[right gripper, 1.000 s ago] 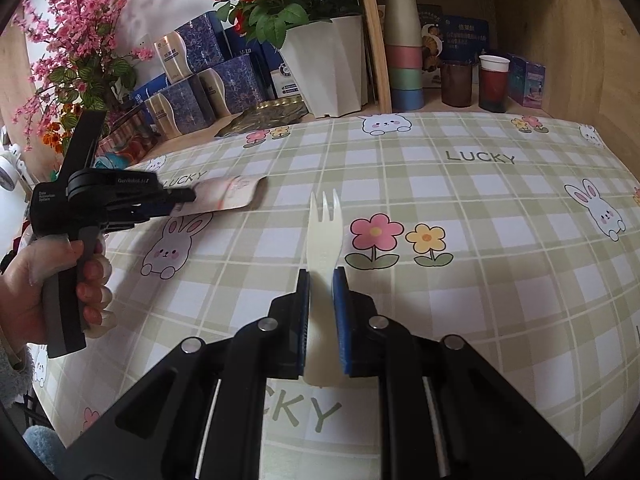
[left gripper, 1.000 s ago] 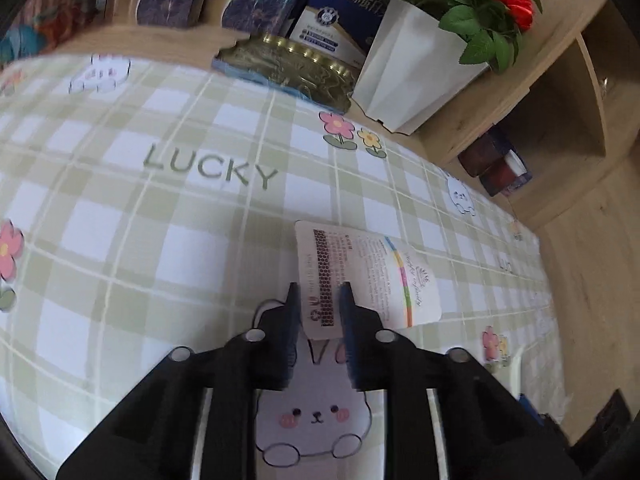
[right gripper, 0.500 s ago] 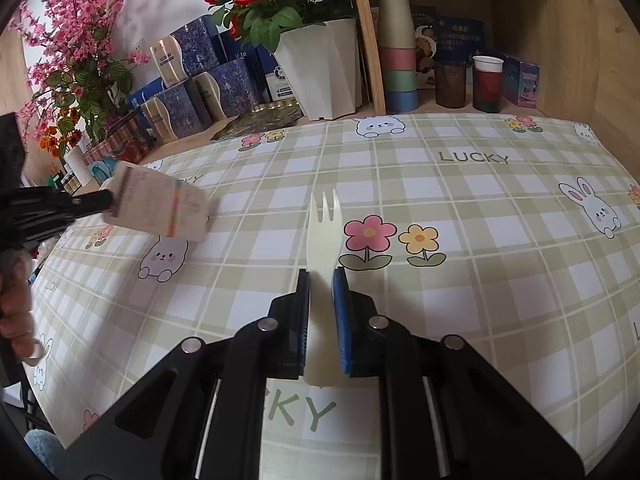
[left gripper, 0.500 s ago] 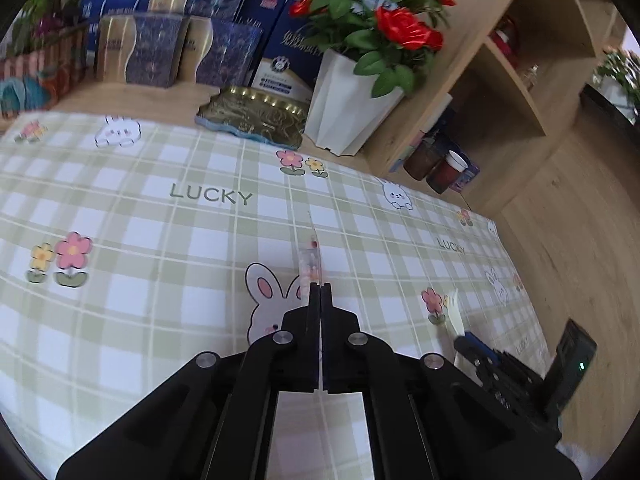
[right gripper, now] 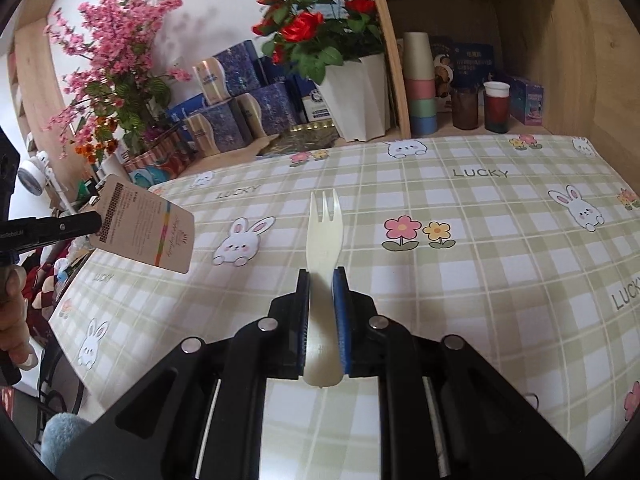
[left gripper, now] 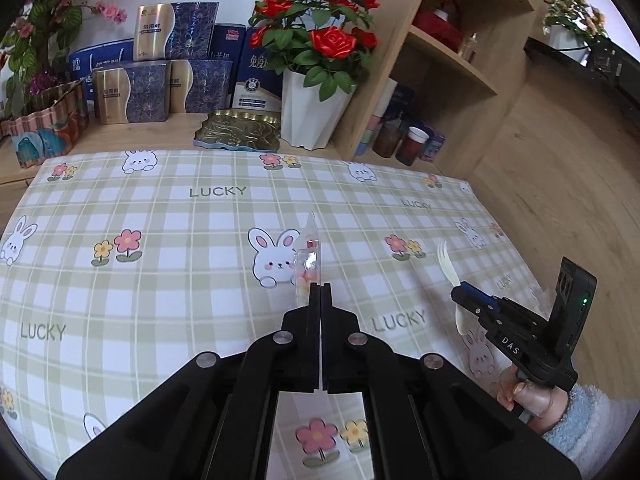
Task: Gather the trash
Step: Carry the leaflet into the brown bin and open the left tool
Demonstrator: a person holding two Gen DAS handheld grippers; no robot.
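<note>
Wrapper (left gripper: 309, 258) pinched edge-on between, seemingly, the left fingers (left gripper: 315, 300).

Printed "LUCKY" repeatedly across the checked tablecloth (left gripper: 168, 280). Marked "DAS" in white on the right gripper (left gripper: 460, 292).

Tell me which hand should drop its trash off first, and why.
Neither is clearly better placed: the left gripper is shut on the wrapper, the right gripper on the plastic fork, both held above the tablecloth. No bin is in view.

Green-and-white checked tablecloth (right gripper: 480, 280), cream fork (right gripper: 324, 232), red roses (left gripper: 320, 40)
</note>
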